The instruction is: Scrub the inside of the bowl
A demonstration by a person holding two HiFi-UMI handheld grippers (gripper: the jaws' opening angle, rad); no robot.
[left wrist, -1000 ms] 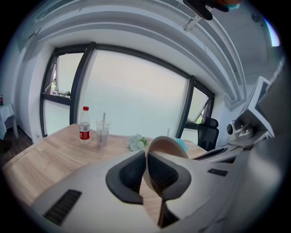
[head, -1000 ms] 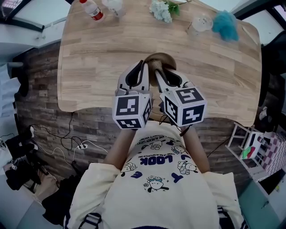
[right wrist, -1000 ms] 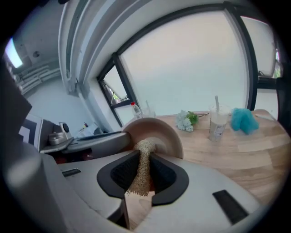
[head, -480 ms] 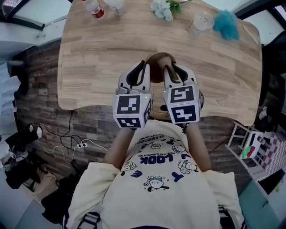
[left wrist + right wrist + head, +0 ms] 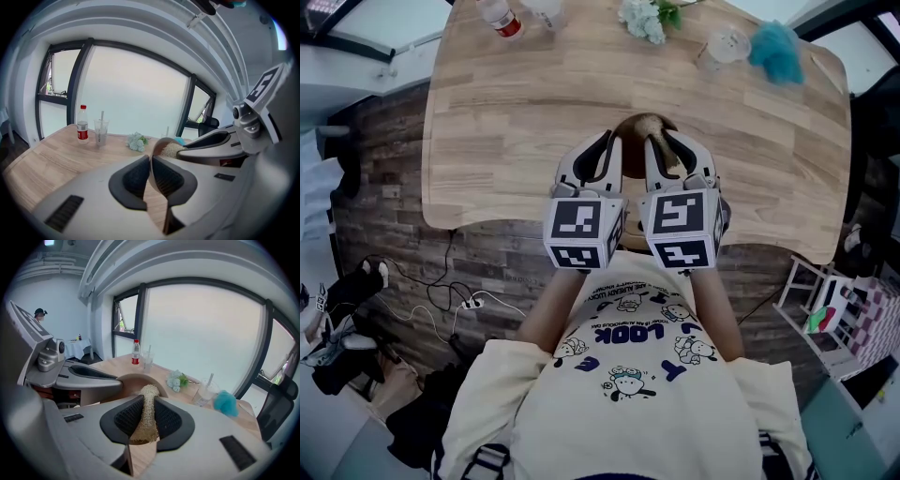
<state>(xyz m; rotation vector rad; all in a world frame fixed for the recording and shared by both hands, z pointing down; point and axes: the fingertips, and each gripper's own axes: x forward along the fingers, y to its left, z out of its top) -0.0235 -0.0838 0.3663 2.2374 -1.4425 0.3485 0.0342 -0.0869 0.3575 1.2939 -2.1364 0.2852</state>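
Roll of the right tool (image 5: 147,404) since 1 second ago sweeps its pinched loofah (image 5: 150,391) inside the bowl (image 5: 132,381), which the left tool (image 5: 150,161) clamps by the rim over the desk (image 5: 506,112); scrubbing seems underway.

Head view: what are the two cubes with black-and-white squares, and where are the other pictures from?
A person holds a two-jaw gripper in each hand; the cubes are part of them. Head view looks down from the person's head; the other two come from cameras riding on each gripper. Left gripper clamps the rim of the brown bowl; right gripper pinches a tan fibrous scrub pad reaching into it. On the light wooden table: red-labelled bottle, clear cup, pale flowers, teal fluffy ball.
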